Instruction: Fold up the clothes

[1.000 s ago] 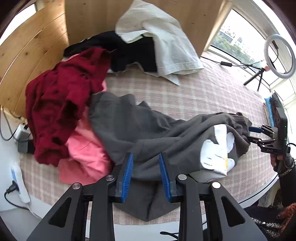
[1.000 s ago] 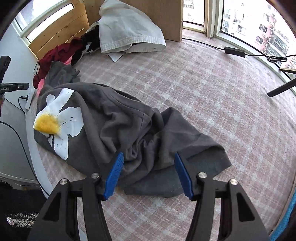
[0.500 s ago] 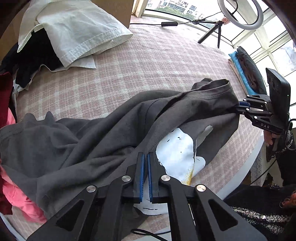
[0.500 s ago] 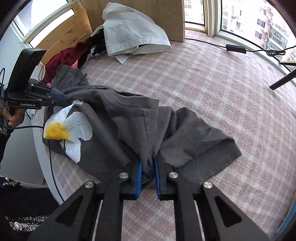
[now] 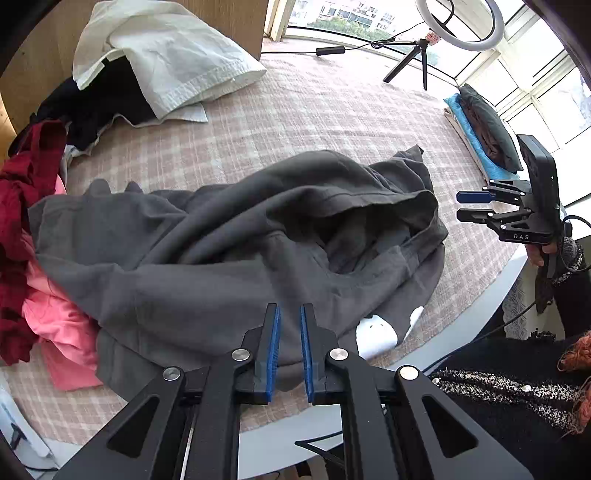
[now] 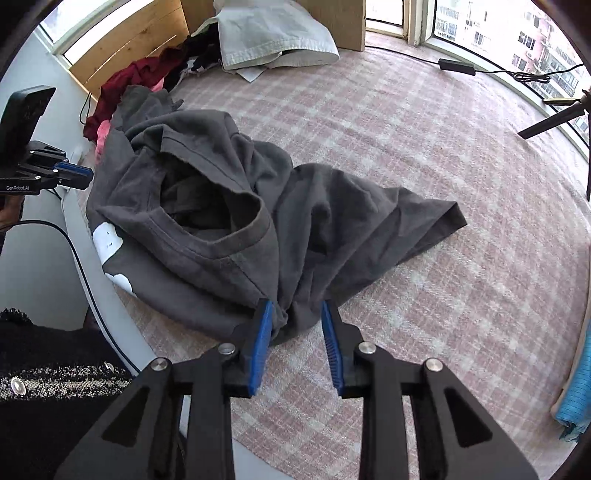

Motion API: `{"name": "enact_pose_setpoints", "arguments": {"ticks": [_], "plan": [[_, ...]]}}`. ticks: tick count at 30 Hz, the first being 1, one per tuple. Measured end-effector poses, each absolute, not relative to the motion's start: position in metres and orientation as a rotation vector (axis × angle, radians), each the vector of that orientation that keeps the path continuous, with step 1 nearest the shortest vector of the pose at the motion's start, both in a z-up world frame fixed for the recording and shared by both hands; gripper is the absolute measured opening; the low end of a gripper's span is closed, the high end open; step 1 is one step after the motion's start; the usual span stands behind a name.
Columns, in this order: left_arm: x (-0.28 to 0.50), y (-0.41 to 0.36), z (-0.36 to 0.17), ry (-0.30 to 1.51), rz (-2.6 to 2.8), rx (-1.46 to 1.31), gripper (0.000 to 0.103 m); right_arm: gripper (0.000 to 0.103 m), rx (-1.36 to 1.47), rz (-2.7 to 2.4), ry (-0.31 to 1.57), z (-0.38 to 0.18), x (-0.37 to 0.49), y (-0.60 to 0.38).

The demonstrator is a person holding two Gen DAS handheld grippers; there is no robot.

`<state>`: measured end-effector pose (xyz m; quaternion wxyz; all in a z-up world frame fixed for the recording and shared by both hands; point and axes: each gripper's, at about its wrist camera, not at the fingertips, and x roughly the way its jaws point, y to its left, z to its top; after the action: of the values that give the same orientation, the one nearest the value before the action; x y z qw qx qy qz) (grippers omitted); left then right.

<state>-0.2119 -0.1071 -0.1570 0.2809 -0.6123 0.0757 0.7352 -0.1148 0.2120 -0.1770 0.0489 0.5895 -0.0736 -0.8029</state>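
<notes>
A dark grey T-shirt (image 5: 229,236) lies crumpled on the checked tablecloth (image 5: 332,110), its collar gaping upward (image 6: 236,236). Only a scrap of its white flower print (image 5: 376,330) shows at the near table edge. My left gripper (image 5: 289,312) hovers over the shirt's near hem; its jaws are opening, a narrow gap between the blue pads, which do not press the cloth. My right gripper (image 6: 295,310) is also opening, with a bunch of grey fabric loose between its pads, against the left one. Each gripper also shows in the other's view: the right gripper (image 5: 476,205), the left gripper (image 6: 74,173).
A white garment (image 5: 177,55), a black one (image 5: 103,96), a dark red one (image 5: 22,192) and a pink one (image 5: 55,317) are piled at the far left. A folded stack (image 5: 484,144) sits at the right edge. A ring light on a tripod (image 5: 458,22) stands behind. A person's dark knit clothing (image 5: 517,398) is close.
Both grippers were shut on the grey shirt half a second ago and now stand parted. The shirt has sunk onto the table, its collar now gapes, and the flower print is mostly covered.
</notes>
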Motion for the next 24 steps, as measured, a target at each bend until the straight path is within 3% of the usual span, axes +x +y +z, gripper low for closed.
{"name": "enact_pose_setpoints", "arguments": {"ticks": [1, 10, 13, 15, 24], "plan": [[-0.219, -0.102, -0.157, 0.198, 1.962, -1.634, 0.011, 0.042, 1.779, -2.481, -0.223, -0.173, -0.117, 0.216], [-0.253, -0.057, -0.226, 0.369, 1.885, -1.757, 0.018, 0.043, 1.764, -2.510, -0.237, -0.181, -0.132, 0.221], [-0.254, -0.058, -0.227, 0.373, 1.905, -1.759, 0.003, 0.043, 1.775, -2.503, -0.223, -0.186, -0.126, 0.219], [-0.254, -0.060, -0.228, 0.377, 1.919, -1.760, 0.001, 0.043, 1.780, -2.503, -0.225, -0.189, -0.125, 0.222], [-0.241, -0.120, -0.146, 0.191, 2.096, -1.643, 0.001, 0.043, 1.730, -2.475, -0.230, -0.189, -0.127, 0.213]]}}
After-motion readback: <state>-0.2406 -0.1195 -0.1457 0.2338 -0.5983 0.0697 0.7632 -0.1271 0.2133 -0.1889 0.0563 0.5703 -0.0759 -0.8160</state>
